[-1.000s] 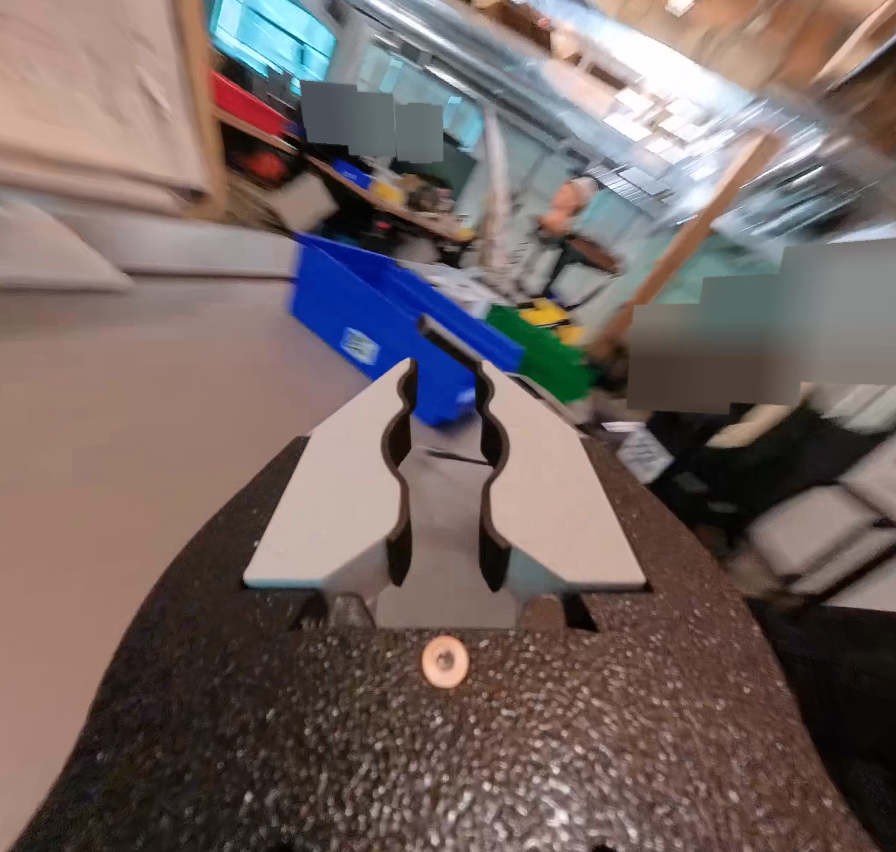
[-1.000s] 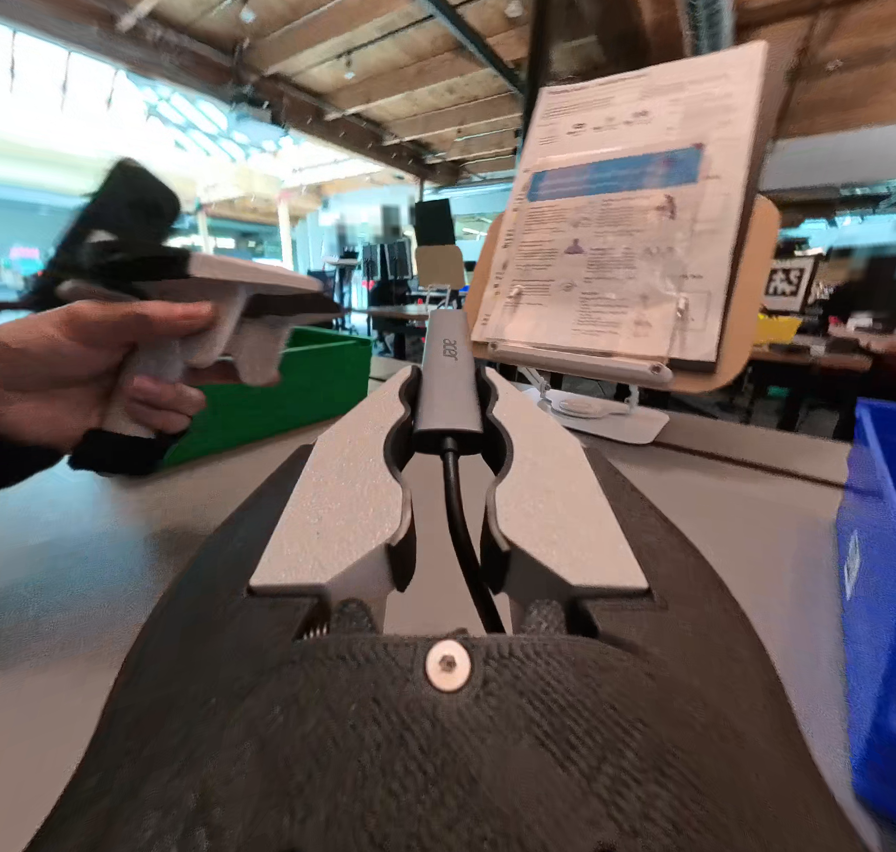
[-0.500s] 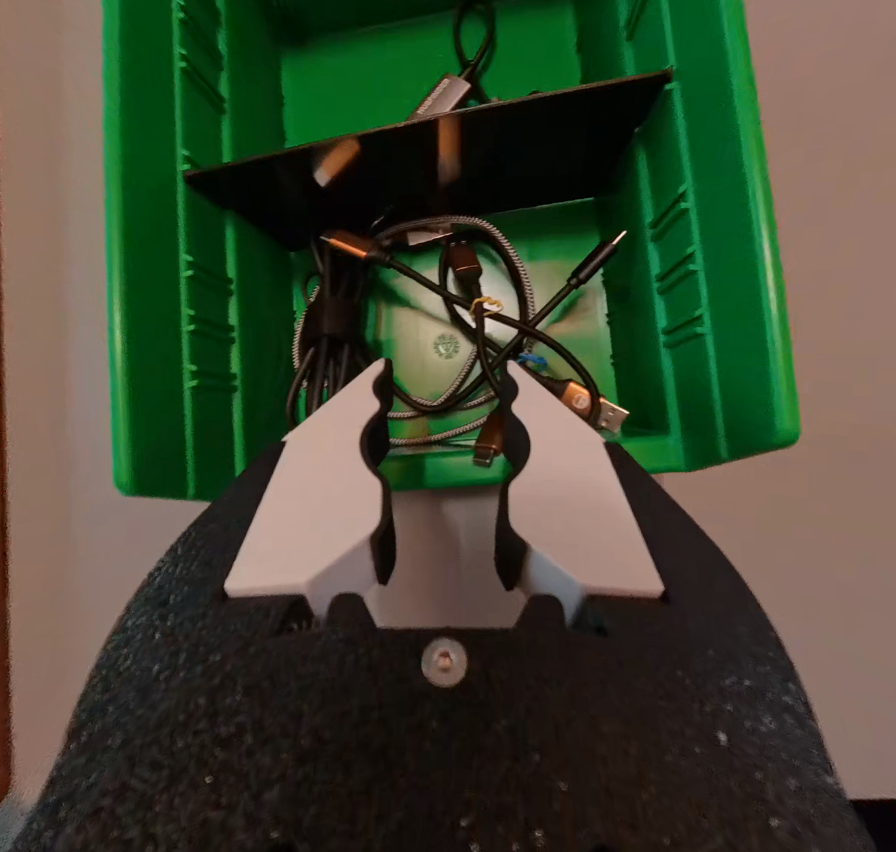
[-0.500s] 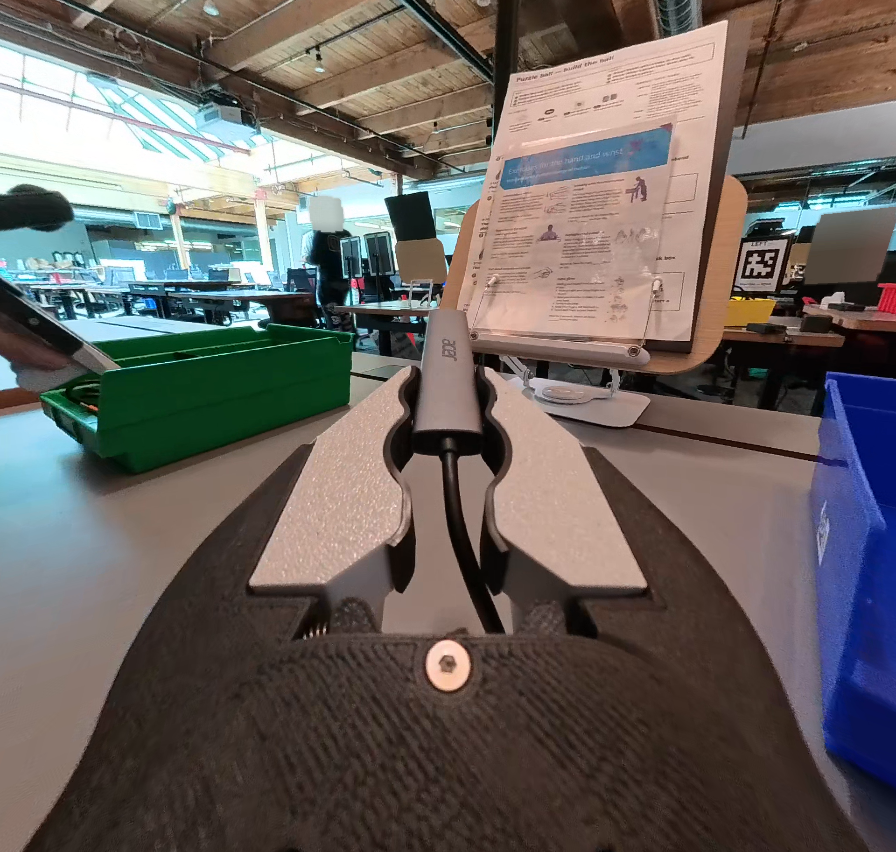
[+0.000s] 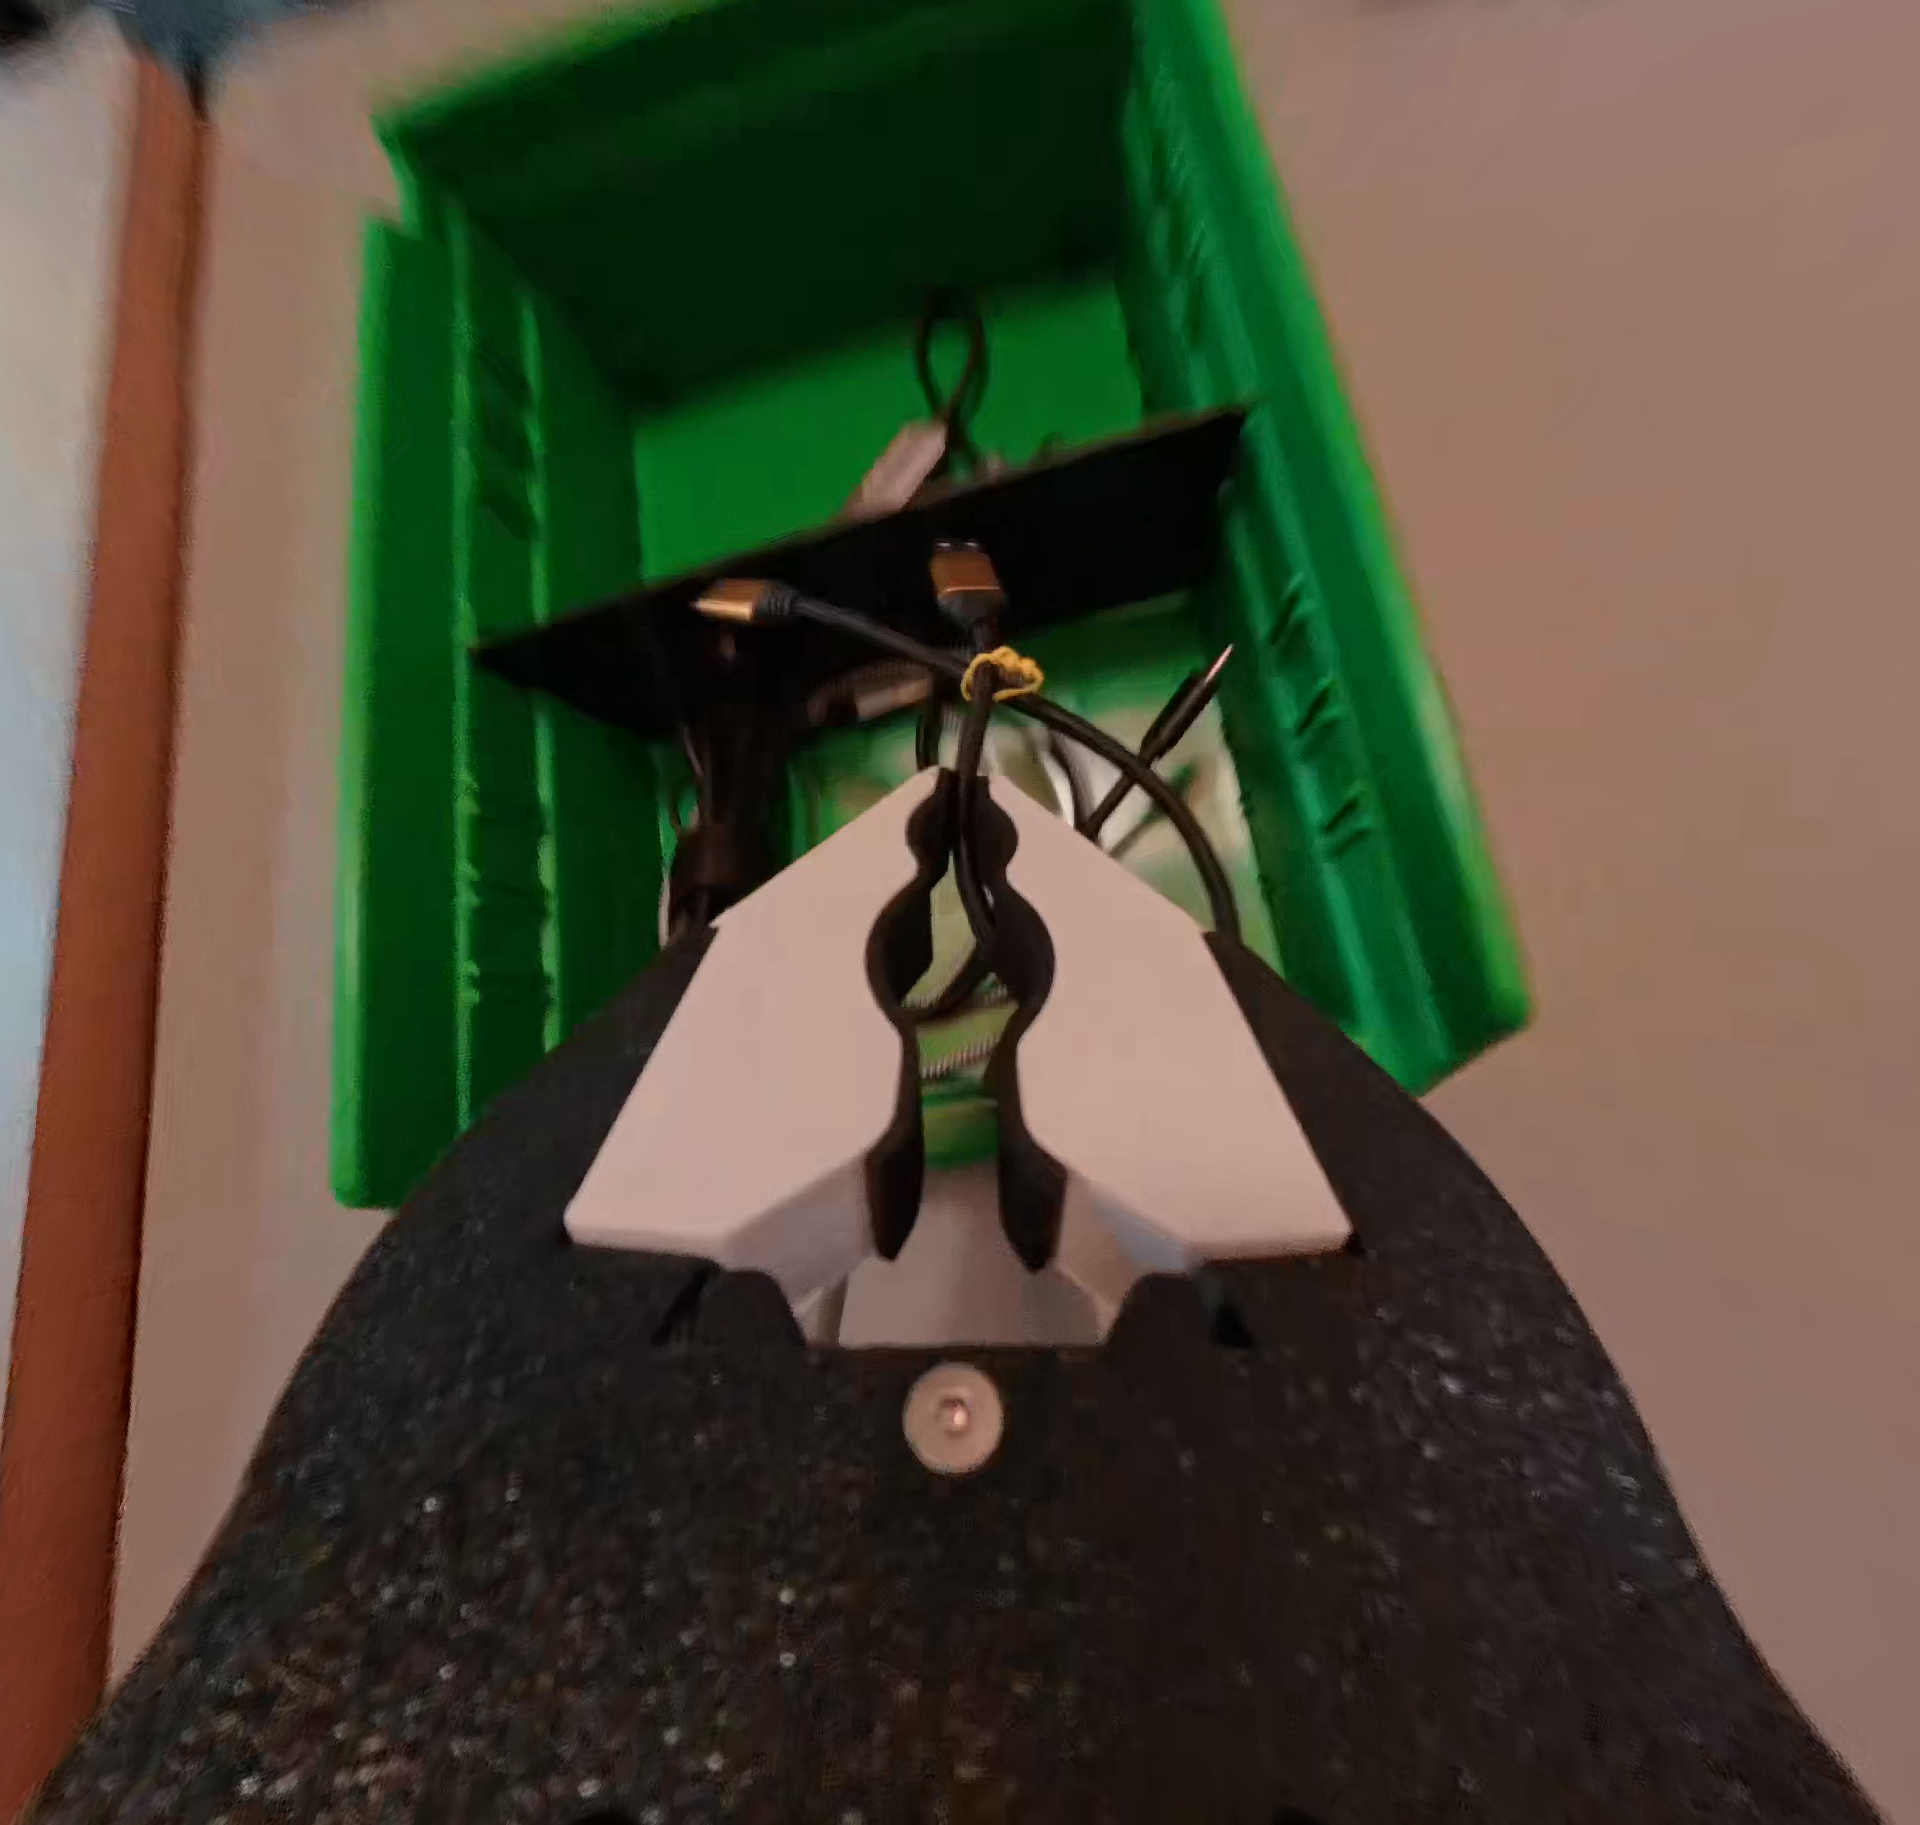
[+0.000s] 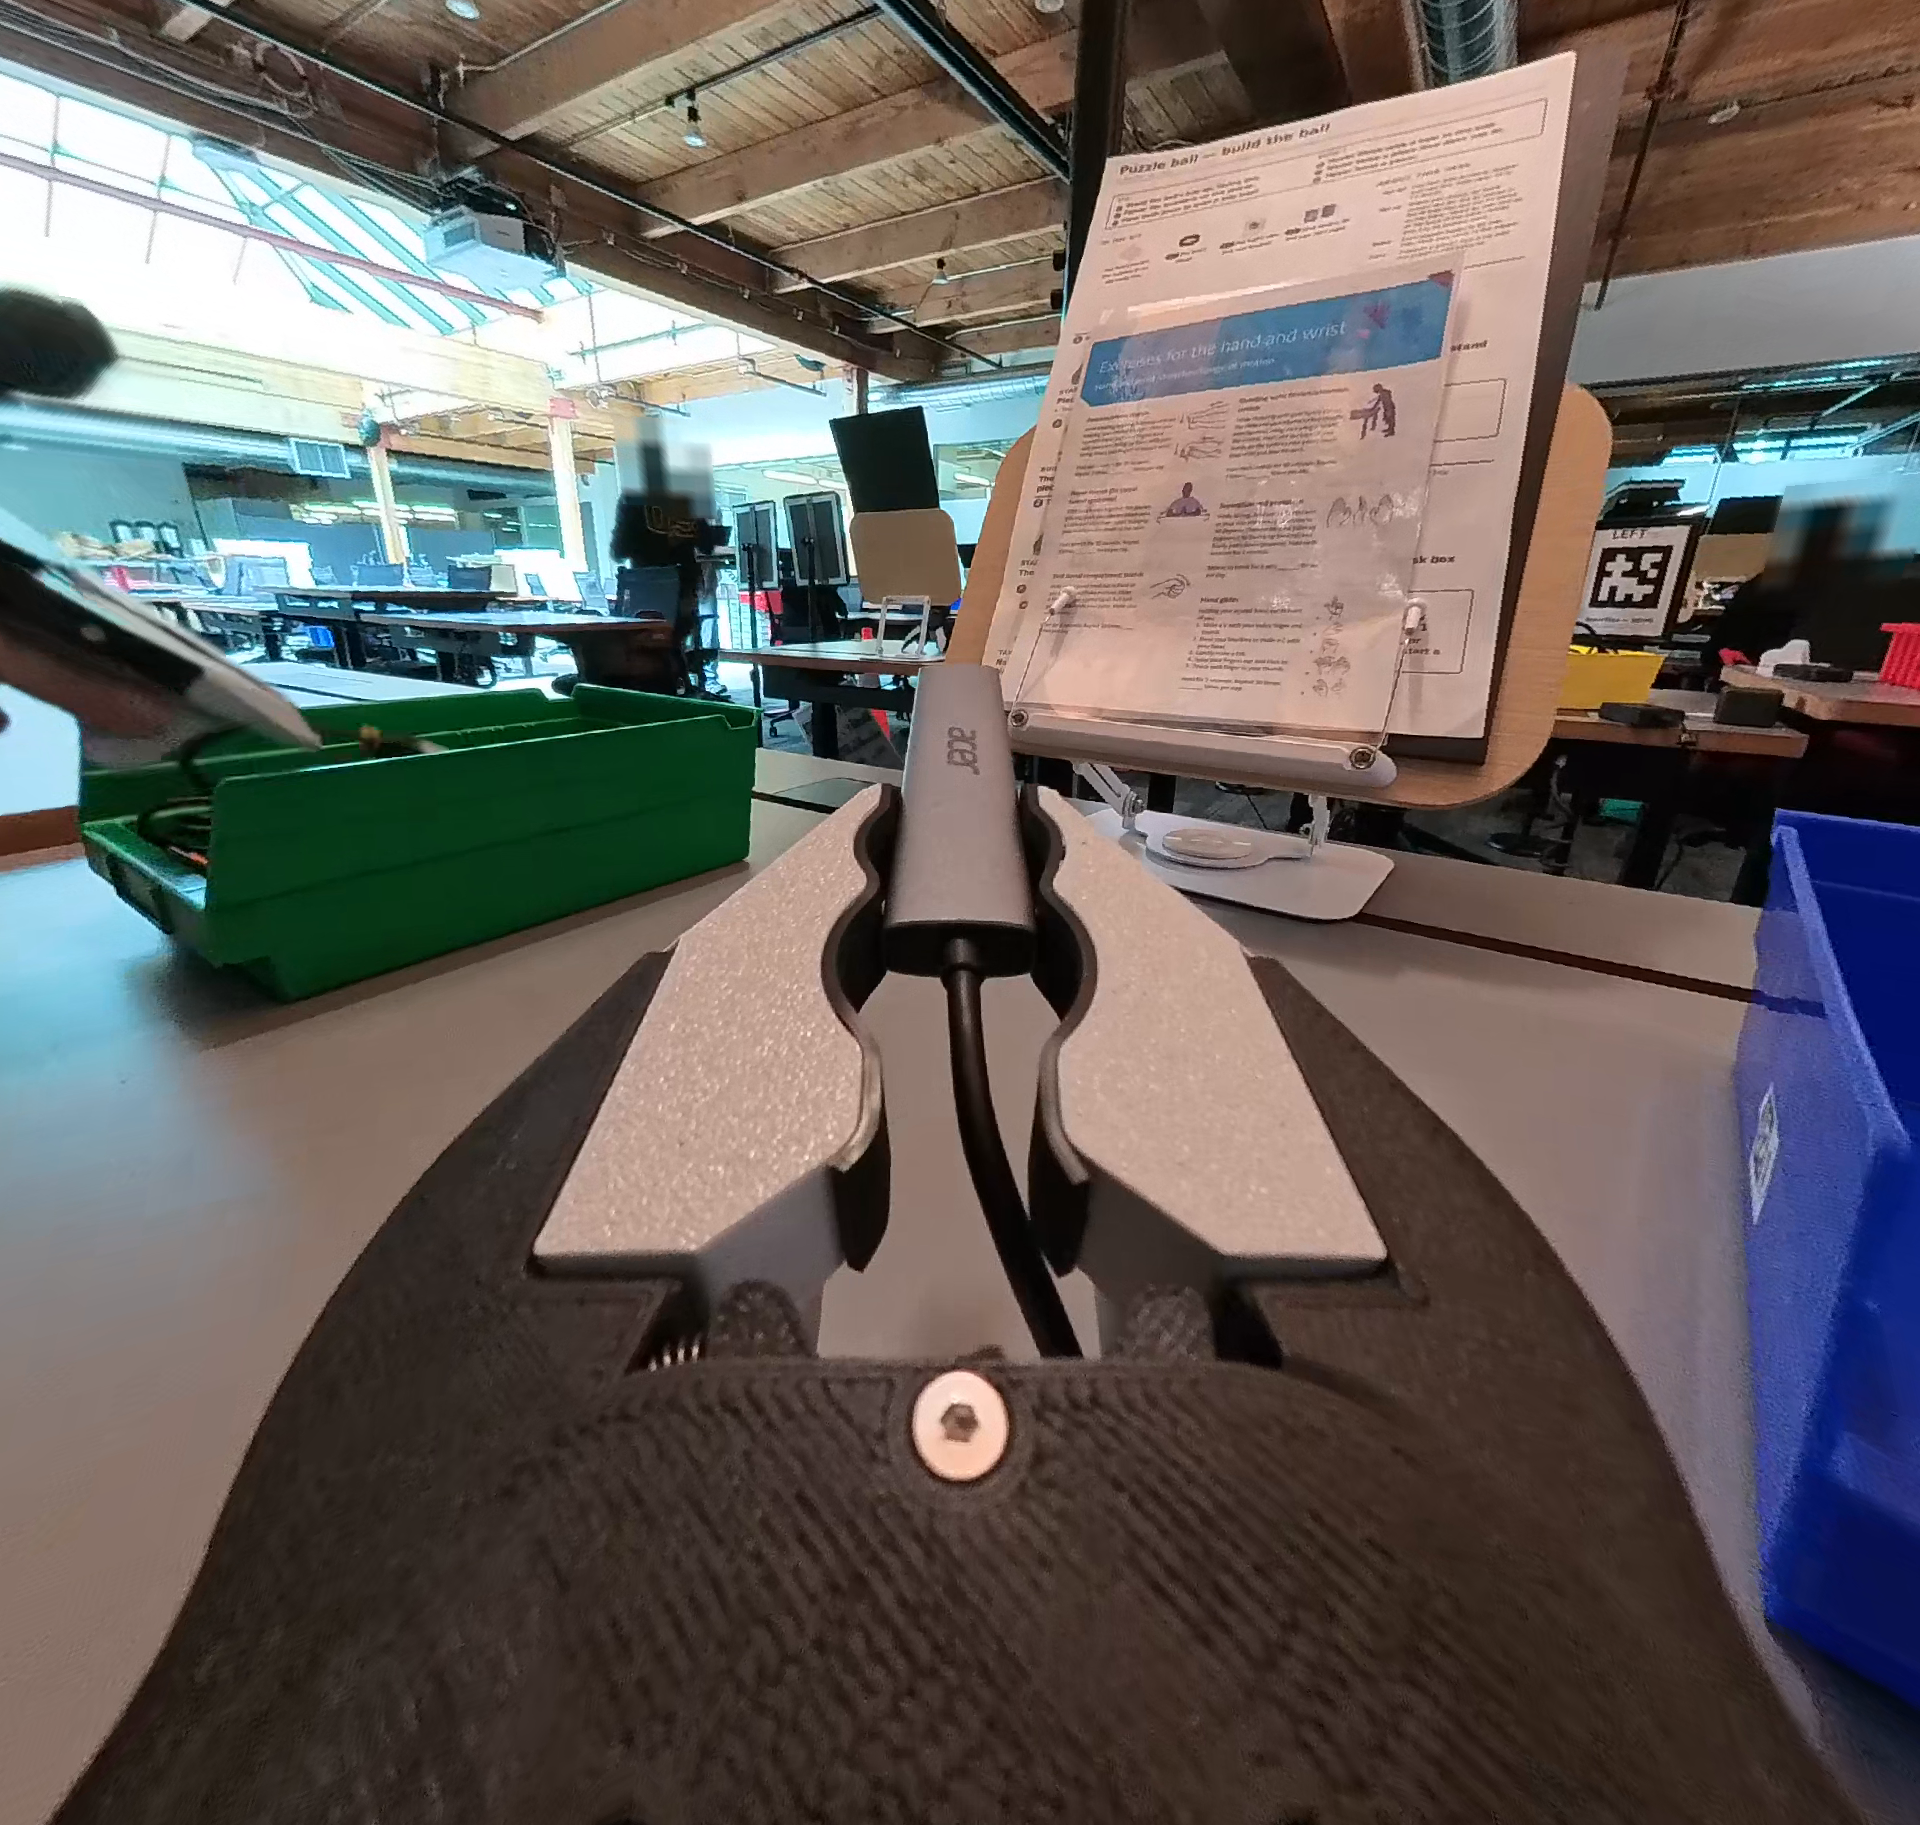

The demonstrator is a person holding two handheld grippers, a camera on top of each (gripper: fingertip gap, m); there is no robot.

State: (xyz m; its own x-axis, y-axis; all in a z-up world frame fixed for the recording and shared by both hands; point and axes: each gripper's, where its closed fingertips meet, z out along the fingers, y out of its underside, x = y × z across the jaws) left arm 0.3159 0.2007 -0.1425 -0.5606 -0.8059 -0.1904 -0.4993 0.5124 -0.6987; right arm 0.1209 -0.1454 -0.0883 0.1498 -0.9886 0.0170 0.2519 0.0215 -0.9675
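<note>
My left gripper (image 5: 961,783) is shut on a black cable (image 5: 977,726) bound with a yellow twist tie (image 5: 1000,672). It holds the cable over the near compartment of a green bin (image 5: 1299,736); the cable's metal plugs (image 5: 966,580) stick up in front of the bin's black divider (image 5: 1091,549). More cables lie tangled beneath. My right gripper (image 6: 961,819) is shut on a grey adapter (image 6: 961,809) whose black lead runs back between the fingers. The right wrist view shows the left gripper (image 6: 301,736) tip-down over the green bin (image 6: 468,840).
A blue bin (image 6: 1829,1152) stands at the right on the grey table (image 6: 156,1152). A document stand with printed sheets (image 6: 1278,487) is behind the adapter. A brown table edge strip (image 5: 114,736) runs left of the green bin. A person stands far back.
My left gripper swung from facing the room to above the green bin, then closed on the tied black cable and raised it. The right gripper and adapter stayed still.
</note>
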